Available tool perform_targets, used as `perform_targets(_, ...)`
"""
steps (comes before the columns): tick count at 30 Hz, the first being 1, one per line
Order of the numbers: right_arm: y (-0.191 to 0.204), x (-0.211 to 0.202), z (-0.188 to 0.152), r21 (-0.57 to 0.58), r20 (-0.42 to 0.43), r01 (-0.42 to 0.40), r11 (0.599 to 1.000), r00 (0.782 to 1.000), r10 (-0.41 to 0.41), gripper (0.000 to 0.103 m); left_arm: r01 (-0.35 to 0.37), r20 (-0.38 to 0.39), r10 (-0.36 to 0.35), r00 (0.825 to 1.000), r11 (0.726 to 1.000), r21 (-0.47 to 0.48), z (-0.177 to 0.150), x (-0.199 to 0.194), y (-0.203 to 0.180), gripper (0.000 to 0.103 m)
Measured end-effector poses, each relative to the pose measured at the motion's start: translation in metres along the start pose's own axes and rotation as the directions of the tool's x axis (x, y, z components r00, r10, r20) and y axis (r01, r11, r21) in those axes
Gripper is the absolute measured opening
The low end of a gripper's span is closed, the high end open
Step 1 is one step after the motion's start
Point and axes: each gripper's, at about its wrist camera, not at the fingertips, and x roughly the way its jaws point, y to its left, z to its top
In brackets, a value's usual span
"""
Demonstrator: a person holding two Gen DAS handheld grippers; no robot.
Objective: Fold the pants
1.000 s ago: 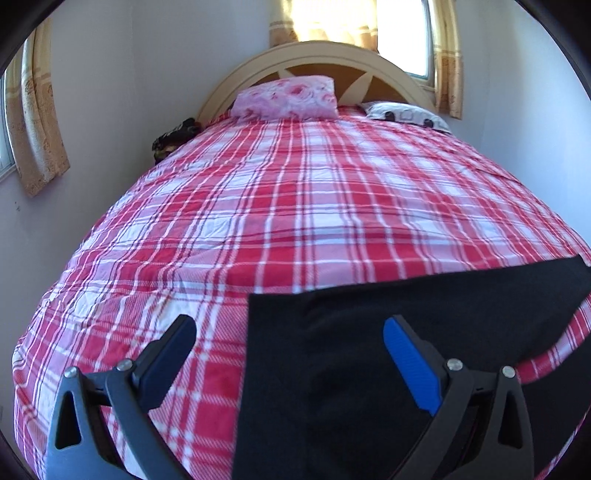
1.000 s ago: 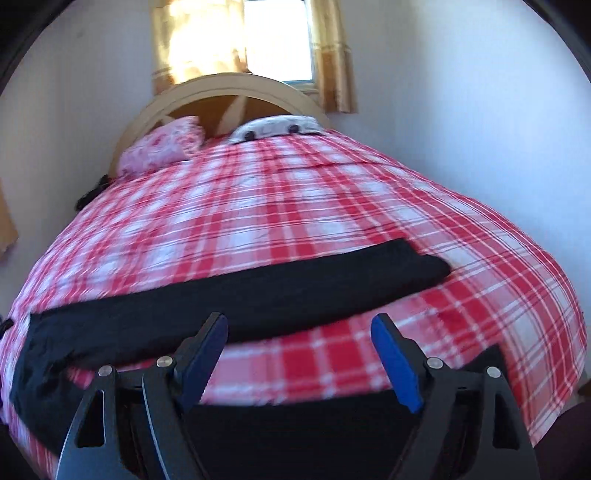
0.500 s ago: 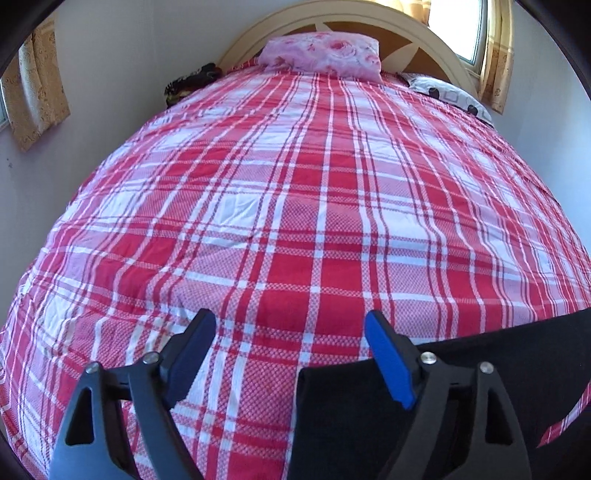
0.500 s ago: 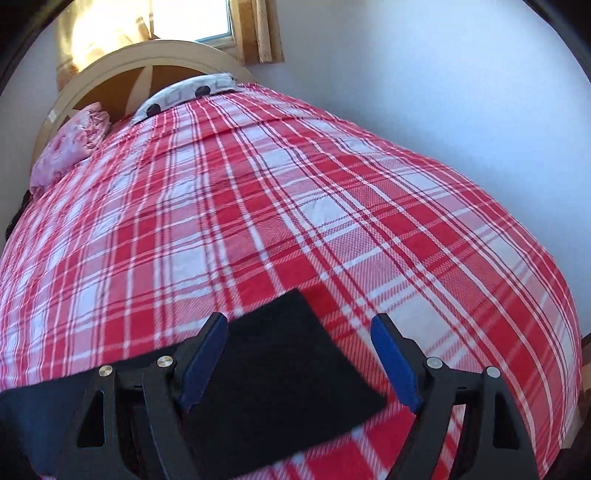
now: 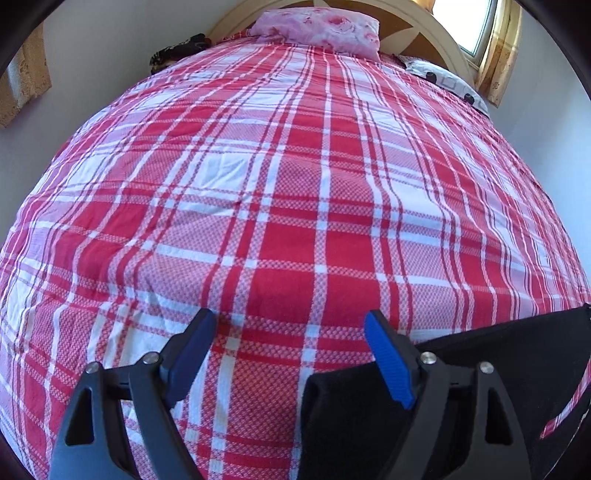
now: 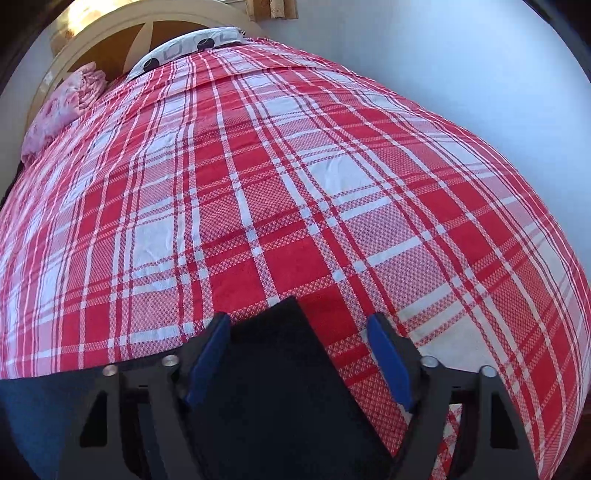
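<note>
Both grippers low over black pants on a plaid bed, jaws spread wide.

Left wrist view: the left gripper has its jaws spread wide with nothing between them but the red-and-white plaid bedspread. The black pants lie at 5 o'clock, one corner of them under the blue-padded finger; whether it touches the cloth I cannot tell. A pink pillow sits at 12 o'clock by the headboard.
Right wrist view: the right gripper is likewise wide open, holding nothing. The end of the pants lies flat on the bedspread between the two fingers, at 6 o'clock, running off toward 8 o'clock.
</note>
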Motion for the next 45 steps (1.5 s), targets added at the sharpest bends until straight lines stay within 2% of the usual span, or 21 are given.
perform_targets(1, 0.001, 0.001, 0.0, -0.01, -0.002, 0.006, 1.0, 1.0, -0.006, 0.056, 0.012, -0.003, -0.012, 1.0, 1.0, 0.004, 0.0, 0.001, -0.001, 0.084)
perform_targets(2, 0.003, 0.002, 0.0, -0.023, -0.002, -0.003, 1.0, 1.0, 0.003, 0.043, 0.022, -0.007, -0.022, 1.0, 1.0, 0.005, 0.001, 0.002, -0.001, 0.081)
perform_targets(4, 0.006, 0.001, -0.001, -0.043, -0.004, -0.027, 0.999, 1.0, 0.027, 0.034, 0.026, -0.018, -0.026, 0.999, 1.0, 0.009, 0.002, 0.004, -0.003, 0.076)
perform_targets(6, 0.008, 0.0, -0.001, -0.057, -0.004, -0.043, 0.997, 0.999, 0.043, 0.021, 0.033, -0.019, -0.032, 0.999, 0.999, 0.04, 0.0, 0.002, -0.008, 0.065)
perform_targets(8, 0.011, -0.001, -0.002, -0.07, 0.001, -0.041, 0.997, 0.999, 0.041, 0.02, 0.055, -0.02, -0.055, 0.998, 0.998, 0.042, -0.003, -0.003, -0.009, 0.059)
perform_targets(11, 0.01, -0.001, -0.002, -0.072, 0.006, -0.048, 0.996, 0.999, 0.048, 0.02, 0.096, -0.004, -0.095, 0.995, 0.994, 0.05, -0.007, -0.012, -0.009, 0.059)
perform_targets(14, 0.009, -0.001, -0.003, -0.062, 0.009, -0.058, 0.996, 0.998, 0.058, 0.019, 0.119, -0.03, -0.117, 0.993, 0.991, 0.056, -0.014, -0.008, -0.015, 0.059)
perform_targets(17, 0.008, -0.002, -0.004, -0.056, 0.014, -0.06, 0.997, 0.998, 0.061, 0.019, 0.103, -0.018, -0.102, 0.995, 0.992, 0.074, -0.017, -0.008, -0.021, 0.065)
perform_targets(22, 0.004, -0.002, -0.005, -0.042, 0.019, -0.075, 0.996, 0.997, 0.075, 0.02, 0.089, -0.014, -0.088, 0.996, 0.992, 0.088, -0.022, -0.007, -0.023, 0.064)
perform_targets(23, 0.004, -0.002, -0.005, -0.039, 0.019, -0.078, 0.996, 0.997, 0.079, 0.02, 0.096, -0.012, -0.095, 0.995, 0.991, 0.089, -0.023, -0.008, -0.022, 0.063)
perform_targets(25, 0.004, -0.001, -0.005, -0.044, 0.02, -0.079, 0.996, 0.997, 0.08, 0.02, 0.105, -0.005, -0.105, 0.994, 0.99, 0.092, -0.024, -0.008, -0.019, 0.052)
perform_targets(26, 0.004, 0.0, -0.005, -0.046, 0.019, -0.078, 0.996, 0.997, 0.079, 0.019, 0.126, 0.0, -0.126, 0.992, 0.988, 0.09, -0.024, -0.008, -0.018, 0.042)
perform_targets(28, 0.006, 0.001, -0.006, -0.054, 0.019, -0.072, 0.996, 0.997, 0.073, 0.017, 0.192, 0.009, -0.194, 0.981, 0.979, 0.068, -0.026, -0.011, -0.015, 0.013)
perform_targets(29, 0.007, 0.0, -0.006, -0.063, 0.024, -0.067, 0.996, 0.997, 0.069, 0.013, 0.241, 0.0, -0.242, 0.97, 0.969, 0.048, -0.026, -0.011, -0.014, 0.013)
perform_targets(30, 0.009, -0.002, -0.007, -0.072, 0.03, -0.063, 0.995, 0.997, 0.066, 0.009, 0.232, 0.003, -0.233, 0.973, 0.971, 0.053, -0.025, -0.012, -0.015, 0.012)
perform_targets(34, 0.011, -0.021, -0.008, -0.092, 0.069, -0.056, 0.994, 0.996, 0.063, 0.007, 0.251, 0.05, -0.255, 0.966, 0.965, 0.073, -0.022, -0.031, -0.017, 0.012)
perform_targets(39, -0.003, -0.07, -0.011, -0.077, 0.169, -0.087, 0.993, 0.981, 0.099, 0.007, 0.307, 0.14, -0.317, 0.938, 0.948, 0.085, -0.025, -0.071, -0.01, 0.012)
perform_targets(41, -0.01, -0.095, -0.014, -0.077, 0.212, -0.095, 0.993, 0.971, 0.109, 0.007, 0.341, 0.157, -0.35, 0.923, 0.936, 0.081, -0.027, -0.083, -0.006, 0.012)
perform_targets(45, -0.025, -0.145, -0.029, -0.067, 0.301, -0.113, 0.991, 0.945, 0.128, 0.007, 0.403, 0.225, -0.415, 0.882, 0.91, 0.1, -0.041, -0.114, 0.004, 0.012)
